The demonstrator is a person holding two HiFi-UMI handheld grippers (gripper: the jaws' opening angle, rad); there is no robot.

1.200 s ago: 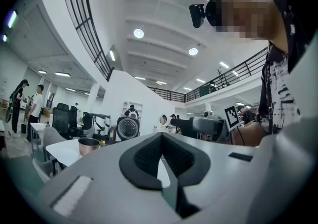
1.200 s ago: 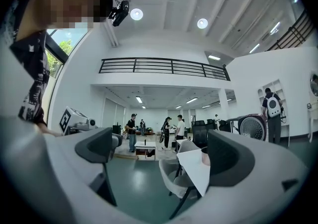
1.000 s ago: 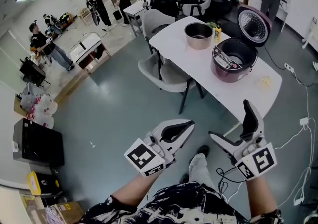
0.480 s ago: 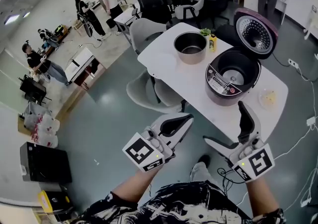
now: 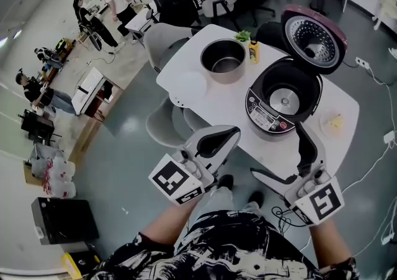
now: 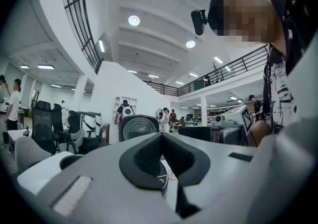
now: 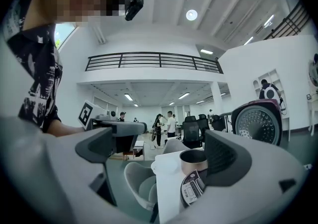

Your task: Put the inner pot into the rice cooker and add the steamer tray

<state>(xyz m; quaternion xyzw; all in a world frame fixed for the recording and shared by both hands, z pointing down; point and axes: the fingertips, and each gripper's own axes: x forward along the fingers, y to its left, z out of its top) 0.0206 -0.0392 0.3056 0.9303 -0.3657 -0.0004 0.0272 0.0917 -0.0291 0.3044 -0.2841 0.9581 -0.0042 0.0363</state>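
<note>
Nearer than in the earlier frame, the white table [image 5: 229, 102] is now sitting larger and lower in the head view, and you are holding both grippers low in front of you. The inner pot [image 5: 223, 60] is standing on the table's far side, near the rice cooker [image 5: 282, 100]. The cooker's lid [image 5: 313, 36] is standing open and its cavity is lying empty. No steamer tray is clearly showing.

Left gripper view: you are holding the left gripper [image 5: 234, 131] with its pads together on nothing.

Right gripper view: the right gripper [image 7: 159, 154] is holding its jaws wide apart, with the pot and cooker panel well beyond them.

Risk, as judged: if you are reaching with the left pads together, they are likely nudging the pot rather than gripping it, and the raised lid is crowding the lowering path.
</note>
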